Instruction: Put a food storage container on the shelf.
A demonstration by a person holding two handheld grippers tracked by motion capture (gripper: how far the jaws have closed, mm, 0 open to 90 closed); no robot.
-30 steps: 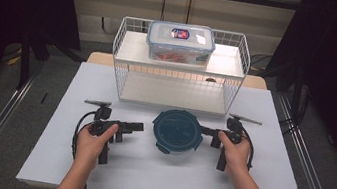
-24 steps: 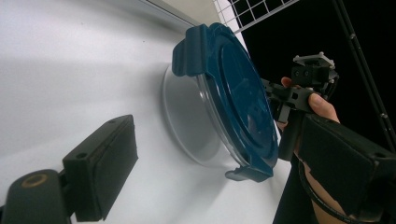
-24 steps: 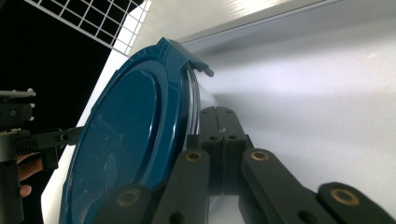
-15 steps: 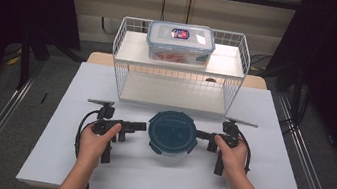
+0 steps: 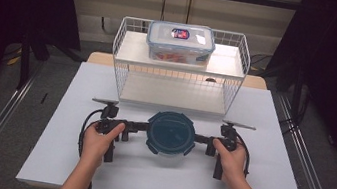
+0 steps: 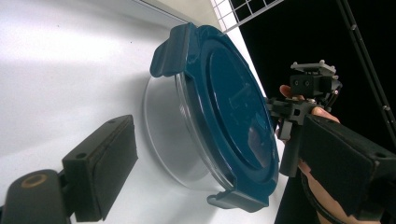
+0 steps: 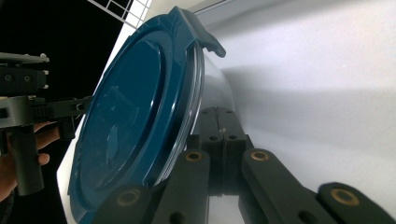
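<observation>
Left gripper [image 5: 138, 128] jaws wide apart, either side of round container [image 5: 170, 135] with blue lid, pads not pressing. Right gripper [image 5: 202, 141] jaws closed together, empty, tips against container's glass wall. Container mid-table [image 5: 70, 161] — behind it, wire rack [image 5: 179, 76] bearing rectangular lidded box [image 5: 181, 42].

Round container [image 5: 170, 134] sitting on the table [image 5: 46, 157], near-centre, lid on top. Left gripper [image 5: 137, 127] just left of it, right gripper [image 5: 202, 140] just right. Beyond the container, wire rack [image 5: 179, 76] standing toward the far edge. Lidded box [image 5: 181, 42] resting on the rack's upper shelf, directly behind the container.
</observation>
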